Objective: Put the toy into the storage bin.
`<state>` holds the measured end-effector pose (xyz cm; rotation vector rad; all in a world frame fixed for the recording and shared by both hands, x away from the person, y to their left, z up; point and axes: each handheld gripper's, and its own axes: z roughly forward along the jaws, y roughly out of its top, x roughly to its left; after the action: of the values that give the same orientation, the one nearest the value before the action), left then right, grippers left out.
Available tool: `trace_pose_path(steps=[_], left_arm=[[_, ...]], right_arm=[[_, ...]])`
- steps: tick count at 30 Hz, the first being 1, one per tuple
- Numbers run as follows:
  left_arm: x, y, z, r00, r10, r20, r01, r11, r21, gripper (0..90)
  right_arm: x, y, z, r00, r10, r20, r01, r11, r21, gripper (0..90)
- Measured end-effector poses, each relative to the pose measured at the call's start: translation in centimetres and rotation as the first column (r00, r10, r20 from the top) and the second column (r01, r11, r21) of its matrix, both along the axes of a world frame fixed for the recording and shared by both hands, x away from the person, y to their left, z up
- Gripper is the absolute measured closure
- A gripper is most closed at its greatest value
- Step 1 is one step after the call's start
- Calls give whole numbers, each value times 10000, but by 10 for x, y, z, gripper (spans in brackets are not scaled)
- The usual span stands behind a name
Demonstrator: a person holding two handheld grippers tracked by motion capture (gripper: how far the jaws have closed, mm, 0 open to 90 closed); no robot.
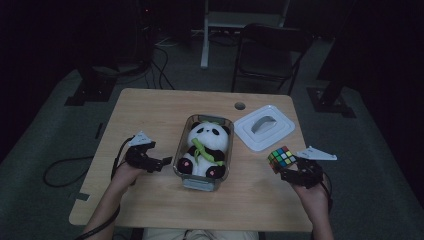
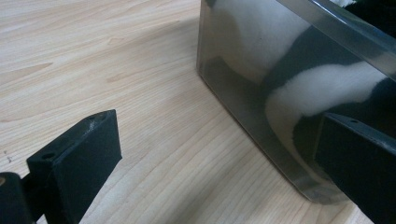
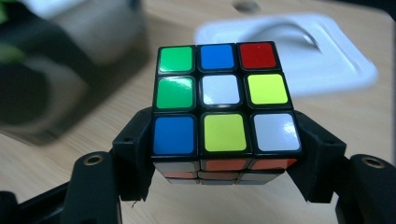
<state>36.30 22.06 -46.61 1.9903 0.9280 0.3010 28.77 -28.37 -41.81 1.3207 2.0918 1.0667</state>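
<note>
Right gripper [image 3: 226, 163] fingers clamped the puzzle cube [image 3: 224, 100] by its flat sides; rigid, light, probably slippery; left gripper [image 2: 215, 163] gaped empty.

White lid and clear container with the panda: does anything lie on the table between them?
No. In the high view, bare wood separates the white lid from the clear container; the cube sits nearer, clamped in the right gripper.

Bare wooden table [image 1: 150, 107] left of the container [image 1: 180, 159]; lid [image 1: 264, 127] beside it, right.
</note>
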Motion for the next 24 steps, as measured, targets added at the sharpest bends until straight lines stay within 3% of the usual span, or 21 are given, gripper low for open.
trace_pose_path(steps=[4,10,13,17,24], left_arm=[[0,-1,0,10000,-37,-14,37,10000,-19,16],[-1,-1,0,9999,-116,-10,116,9999,-6,16],[-1,-3,1,9999,-154,-15,154,9999,-14,16],[-2,-4,1,9996,-274,-3,274,9996,-42,16],[-3,-6,1,9993,-368,-20,368,9993,-69,16]], right_arm=[[10,21,18,9944,1022,255,-1025,9947,113,333],[24,55,35,9727,2252,557,-2259,9741,75,333],[30,72,42,9575,2808,653,-2813,9596,-25,333],[35,96,50,9279,3653,745,-3657,9307,-91,333],[39,120,54,8963,4376,722,-4383,8988,-68,333]])
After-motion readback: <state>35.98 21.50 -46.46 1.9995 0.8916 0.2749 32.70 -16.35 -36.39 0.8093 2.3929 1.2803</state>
